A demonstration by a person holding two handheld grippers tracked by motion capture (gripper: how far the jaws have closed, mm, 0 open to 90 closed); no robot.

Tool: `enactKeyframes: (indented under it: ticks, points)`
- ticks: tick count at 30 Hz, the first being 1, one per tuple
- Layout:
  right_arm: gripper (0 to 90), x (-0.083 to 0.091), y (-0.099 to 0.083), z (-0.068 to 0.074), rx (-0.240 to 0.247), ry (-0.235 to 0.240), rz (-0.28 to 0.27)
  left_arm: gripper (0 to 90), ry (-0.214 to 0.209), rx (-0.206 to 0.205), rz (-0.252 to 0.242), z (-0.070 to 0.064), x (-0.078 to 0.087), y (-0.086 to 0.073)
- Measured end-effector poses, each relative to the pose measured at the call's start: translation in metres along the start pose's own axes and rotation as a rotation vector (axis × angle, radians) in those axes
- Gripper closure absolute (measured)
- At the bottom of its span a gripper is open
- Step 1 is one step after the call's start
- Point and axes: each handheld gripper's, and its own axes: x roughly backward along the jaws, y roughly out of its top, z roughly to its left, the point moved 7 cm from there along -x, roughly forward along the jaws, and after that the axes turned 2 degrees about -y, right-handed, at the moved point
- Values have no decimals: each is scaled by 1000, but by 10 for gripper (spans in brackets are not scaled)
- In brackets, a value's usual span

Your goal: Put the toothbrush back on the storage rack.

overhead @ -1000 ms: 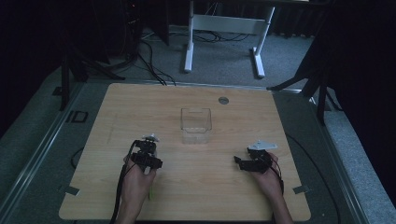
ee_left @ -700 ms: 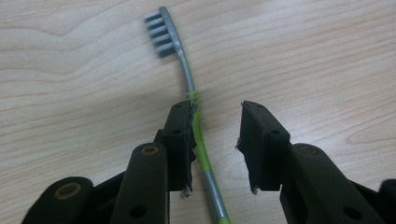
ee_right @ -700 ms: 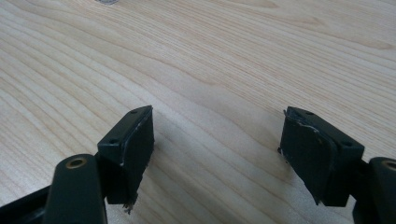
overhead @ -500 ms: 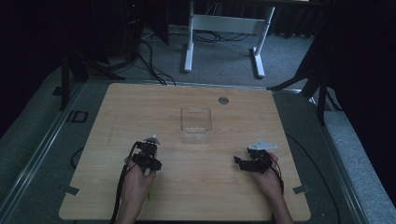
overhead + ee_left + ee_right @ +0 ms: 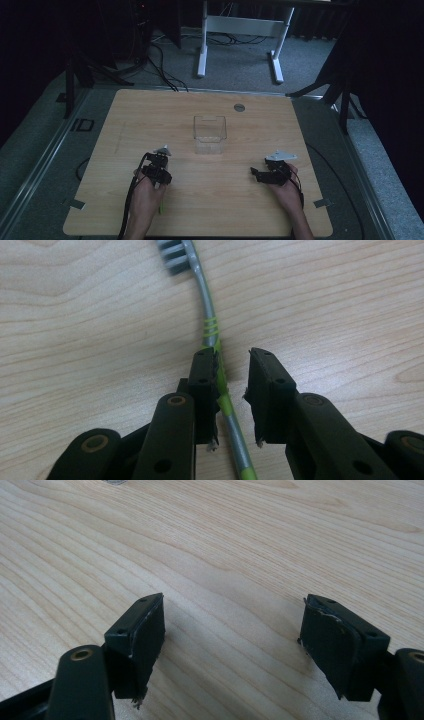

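Work at the pale wooden table (image 5: 210, 210) looked barely begun. Under the left gripper (image 5: 231, 371) lay a grey and lime-green plastic toothbrush (image 5: 210, 325), flat on the wood, its handle running back between the two black jaws and its bristled head pointing away ahead of them. The jaws stood a little apart: one pad sat against the side of the handle, while the other was off it with a gap showing, so the gripper was parted around the brush and had not clamped it. From the high view the left gripper (image 5: 156, 169) sat low over the board on the person's side, with a sliver of green handle trailing back beside the left hand (image 5: 145, 197). A clear square plastic container (image 5: 210, 134) stood upright ahead of that gripper and off toward the other hand, well apart from it and, as far as I could tell, with nothing inside. The right gripper (image 5: 232, 645) was spread wide over bare wood with nothing between its jaws, waiting at its own side of the table (image 5: 270, 175). By my reckoning the grasp itself was still to be closed, and the lift and any carry toward the container remained undone; nothing yet had been placed anywhere.
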Motion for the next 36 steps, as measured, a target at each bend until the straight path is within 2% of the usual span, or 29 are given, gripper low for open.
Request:
enactKeyframes:
  ticks: [19, 36]
  points:
    - [258, 0, 0, 0, 0, 0, 0, 751, 43, -8, 38, 3, -7, -1]
    - [258, 0, 0, 0, -1, 0, 0, 800, 41, -15, 43, 6, -10, 0]
